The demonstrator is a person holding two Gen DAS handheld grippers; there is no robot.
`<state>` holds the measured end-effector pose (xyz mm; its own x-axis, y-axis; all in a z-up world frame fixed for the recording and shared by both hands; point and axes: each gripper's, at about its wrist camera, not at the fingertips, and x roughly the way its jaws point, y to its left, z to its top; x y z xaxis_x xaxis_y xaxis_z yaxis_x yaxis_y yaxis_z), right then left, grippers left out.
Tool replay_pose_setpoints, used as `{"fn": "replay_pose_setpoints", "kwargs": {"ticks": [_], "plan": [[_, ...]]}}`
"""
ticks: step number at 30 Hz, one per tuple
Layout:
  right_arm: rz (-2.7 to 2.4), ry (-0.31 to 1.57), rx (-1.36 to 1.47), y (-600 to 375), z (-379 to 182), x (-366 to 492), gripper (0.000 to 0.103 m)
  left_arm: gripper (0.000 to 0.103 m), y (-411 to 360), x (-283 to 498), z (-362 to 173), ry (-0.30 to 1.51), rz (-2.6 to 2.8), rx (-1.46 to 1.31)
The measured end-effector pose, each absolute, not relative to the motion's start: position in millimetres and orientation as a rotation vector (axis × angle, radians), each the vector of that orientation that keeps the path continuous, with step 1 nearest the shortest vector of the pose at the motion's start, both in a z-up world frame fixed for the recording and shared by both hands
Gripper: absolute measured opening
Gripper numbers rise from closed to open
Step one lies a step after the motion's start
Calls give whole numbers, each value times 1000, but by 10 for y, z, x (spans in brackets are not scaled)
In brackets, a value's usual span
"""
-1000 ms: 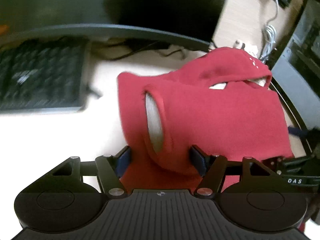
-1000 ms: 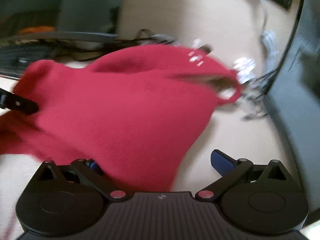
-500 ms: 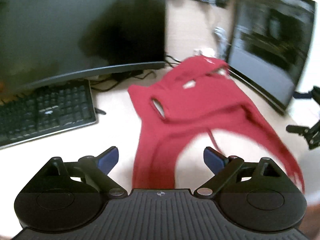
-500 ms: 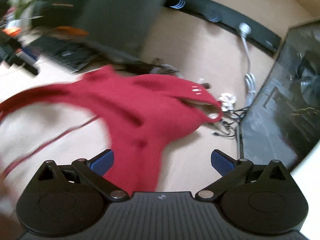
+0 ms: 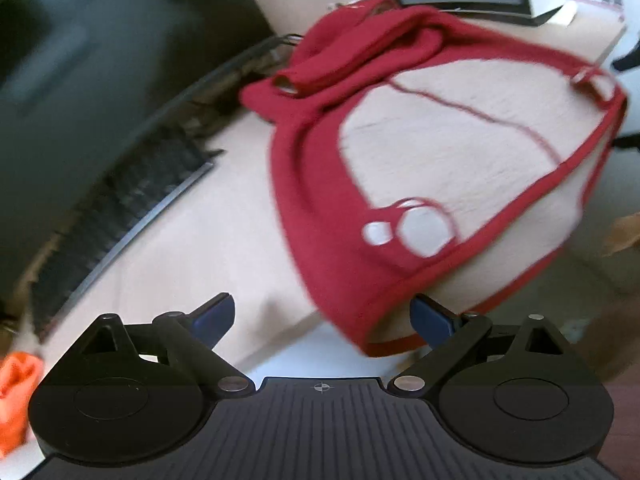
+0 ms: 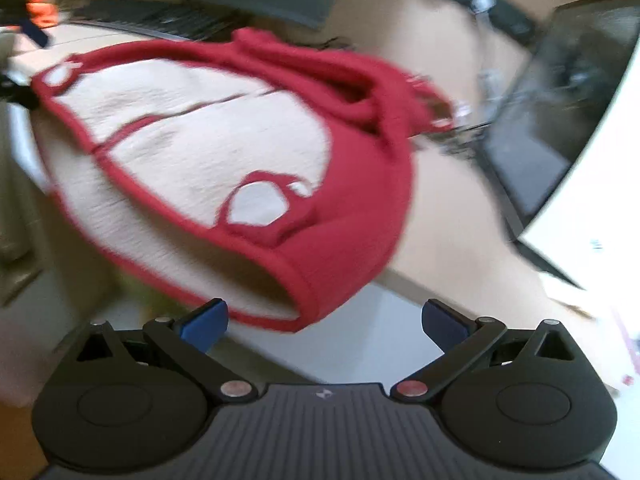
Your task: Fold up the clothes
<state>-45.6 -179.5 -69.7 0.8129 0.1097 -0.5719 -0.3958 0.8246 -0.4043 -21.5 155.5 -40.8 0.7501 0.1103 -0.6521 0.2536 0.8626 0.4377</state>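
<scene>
The pale desk is carrying a red garment spreading cream lining upward, with a keyboard lying beside.

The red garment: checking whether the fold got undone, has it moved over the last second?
Yes. The red garment, earlier bunched near the keyboard, now spreads lining-up toward the desk's near edge and overhangs it.

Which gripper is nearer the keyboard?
Left. The left gripper has the keyboard close ahead to its left on the desk; from the right gripper the keyboard lies far off, beyond the red garment.
</scene>
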Motion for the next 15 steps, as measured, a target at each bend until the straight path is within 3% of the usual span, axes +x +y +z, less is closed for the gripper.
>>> {"fn": "replay_pose_setpoints", "kwargs": {"ticks": [5, 11, 15], "plan": [[-11, 351, -645, -1757, -554, -502, 102, 100, 1656, -184, -364, 670, -1, 617], [-130, 143, -704, -1991, 229, -326, 102, 103, 1681, -117, 138, 514, 2, 652], [-61, 171, -694, -2126, 573, -195, 102, 103, 1723, -56, 629, 423, -7, 605]]}}
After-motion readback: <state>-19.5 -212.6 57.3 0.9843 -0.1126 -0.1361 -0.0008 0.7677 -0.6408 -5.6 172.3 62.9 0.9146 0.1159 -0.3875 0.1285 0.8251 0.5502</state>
